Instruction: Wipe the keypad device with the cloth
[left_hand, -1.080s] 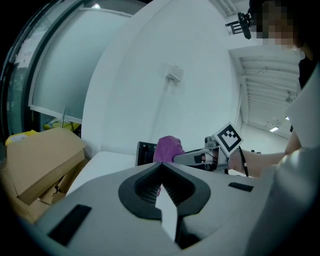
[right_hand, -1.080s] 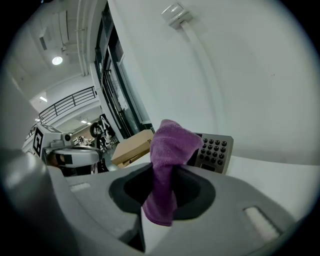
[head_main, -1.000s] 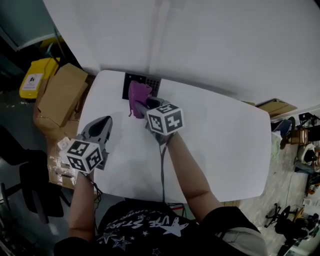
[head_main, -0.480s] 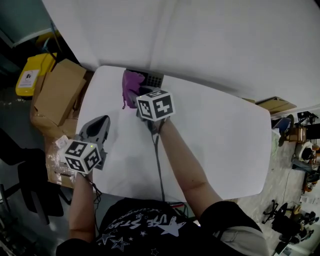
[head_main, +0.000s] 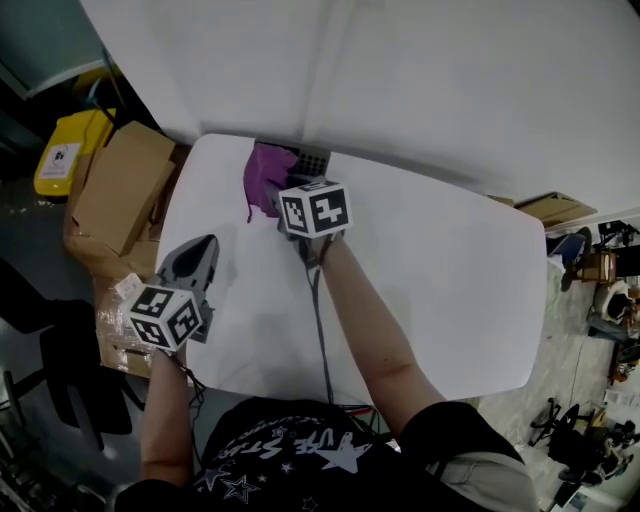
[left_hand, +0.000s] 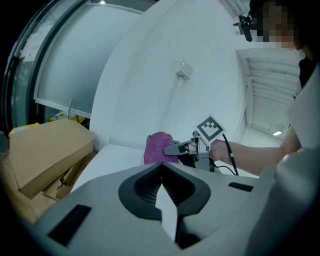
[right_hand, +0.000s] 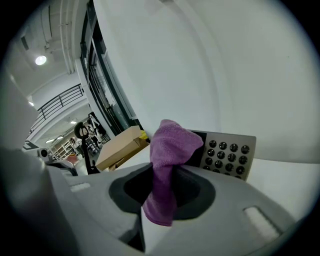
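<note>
Right gripper (head_main: 283, 203), jaws clamped on the purple cloth (right_hand: 170, 145), hovers just short of the keypad device (right_hand: 227, 150) at the desk's (head_main: 430, 270) far edge, straight ahead; the left gripper (head_main: 200, 250), jaws together and empty, sits well apart.

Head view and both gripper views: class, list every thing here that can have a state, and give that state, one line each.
Left tongs: shut, empty, held above the table.
Right tongs: shut on the cloth.
Cloth: bunched, clamped in the right tongs, its top lying over the keypad device's left part.
Keypad device: at the table's far edge, partly covered by the cloth.
Cardboard box: shut, beside the table.
</note>
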